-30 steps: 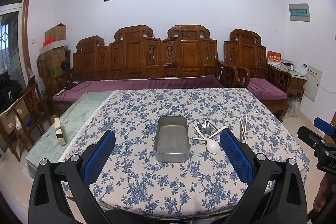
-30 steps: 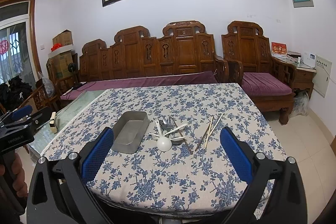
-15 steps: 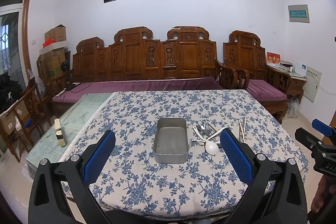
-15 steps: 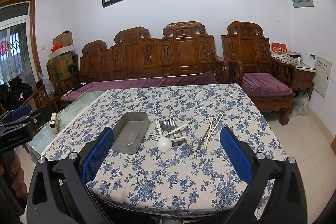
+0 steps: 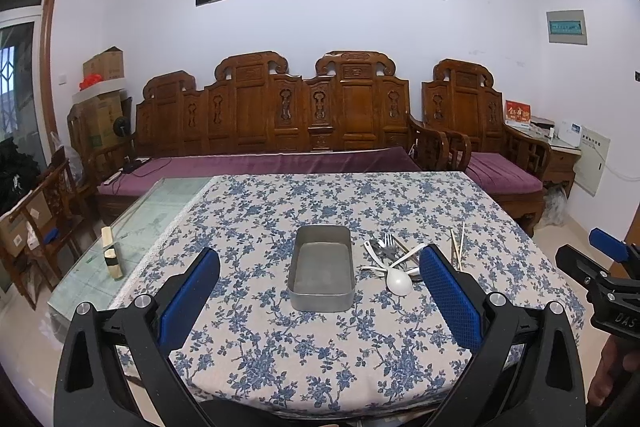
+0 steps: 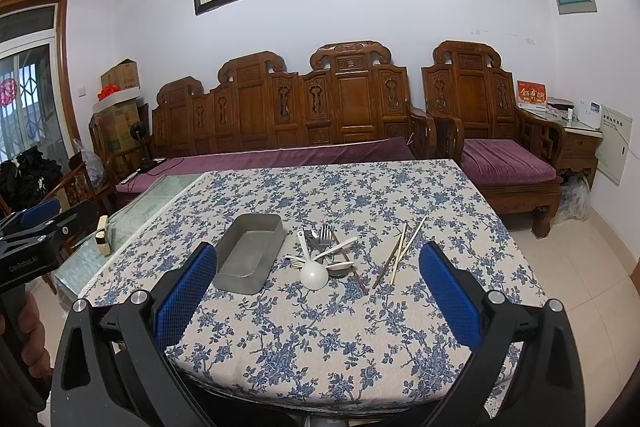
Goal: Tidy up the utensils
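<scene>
Left gripper hangs spread wide, holding nothing — the tin sits mid-cloth, utensils piled just right of it, chopsticks near those — right gripper spread too, holding nothing.

Grey metal tin, rectangular, empty, flat on tabletop. Just right of it: jumbled pile w/ white ladle-type spoon, forks, other spoons. Chopsticks loose, further right.

Two forward-facing wrist views from the table's near edge, left and right, sharing its top.
</scene>
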